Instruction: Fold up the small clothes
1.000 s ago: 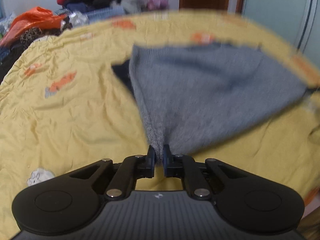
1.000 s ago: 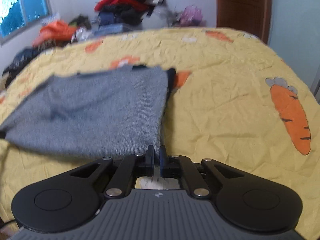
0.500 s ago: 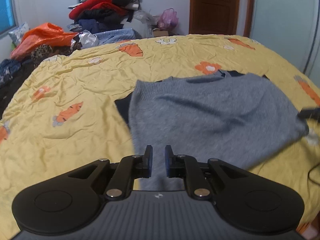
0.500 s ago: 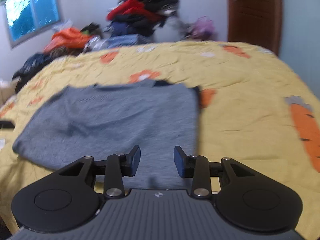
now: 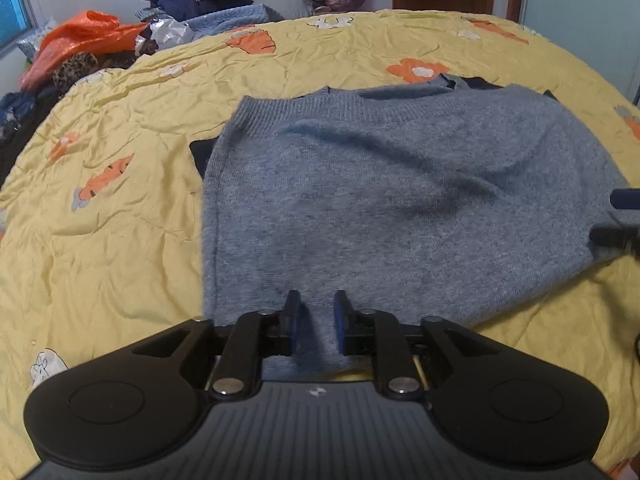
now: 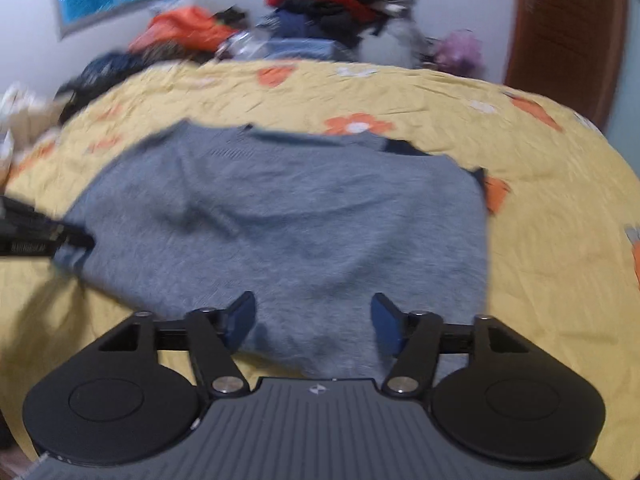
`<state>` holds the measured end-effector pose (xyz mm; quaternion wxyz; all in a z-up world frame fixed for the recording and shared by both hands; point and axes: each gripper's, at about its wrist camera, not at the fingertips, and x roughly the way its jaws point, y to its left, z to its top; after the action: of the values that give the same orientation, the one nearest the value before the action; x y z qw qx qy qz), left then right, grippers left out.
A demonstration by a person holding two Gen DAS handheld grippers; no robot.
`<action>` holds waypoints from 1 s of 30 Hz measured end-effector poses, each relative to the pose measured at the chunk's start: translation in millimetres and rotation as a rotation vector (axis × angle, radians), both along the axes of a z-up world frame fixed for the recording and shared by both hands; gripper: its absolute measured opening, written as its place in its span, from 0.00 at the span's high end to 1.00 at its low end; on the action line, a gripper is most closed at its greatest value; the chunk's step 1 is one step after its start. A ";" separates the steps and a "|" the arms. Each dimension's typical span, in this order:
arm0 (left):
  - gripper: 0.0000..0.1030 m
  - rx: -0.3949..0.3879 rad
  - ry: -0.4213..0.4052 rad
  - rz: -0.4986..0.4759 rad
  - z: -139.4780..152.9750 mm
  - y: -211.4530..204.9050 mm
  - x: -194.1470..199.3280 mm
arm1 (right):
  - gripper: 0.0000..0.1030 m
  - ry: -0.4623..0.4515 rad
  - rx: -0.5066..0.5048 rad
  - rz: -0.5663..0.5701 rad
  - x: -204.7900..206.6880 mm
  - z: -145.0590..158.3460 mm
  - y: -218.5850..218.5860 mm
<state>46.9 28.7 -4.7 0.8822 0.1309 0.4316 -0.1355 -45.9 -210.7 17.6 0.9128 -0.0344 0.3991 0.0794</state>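
Grey sweater [image 5: 400, 200] lies flat beneath both opening tools, unheld.

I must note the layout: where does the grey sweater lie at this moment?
In both wrist views the grey sweater lies spread on the yellow bedspread, just ahead of both grippers.

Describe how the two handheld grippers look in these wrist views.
Both match: the left gripper and right gripper have a ribbed dark-grey body with a small white logo, black linkage arms on silver pivot pins, round black side discs, and blue pads. No hands or sleeves show.
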 end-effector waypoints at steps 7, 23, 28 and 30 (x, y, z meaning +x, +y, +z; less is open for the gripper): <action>0.46 -0.001 -0.043 0.032 3.5 -1.5 -3.5 | 0.25 -0.027 -0.078 -0.001 -16.7 10.3 8.4; 0.45 0.022 -0.046 0.032 5.7 -1.6 -7.6 | 0.21 -0.006 -0.068 0.031 -5.9 5.8 18.1; 0.45 0.003 -0.066 0.034 14.3 -6.1 -2.6 | 0.21 -0.066 -0.053 0.028 3.3 24.7 24.7; 0.45 0.009 -0.077 0.033 15.7 -8.3 -1.2 | 0.19 -0.070 -0.064 0.029 9.5 23.4 29.4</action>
<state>45.7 20.4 10.9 0.8996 0.1327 0.4002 -0.1140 -36.5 -181.2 41.0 0.9234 -0.0721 0.3686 0.0787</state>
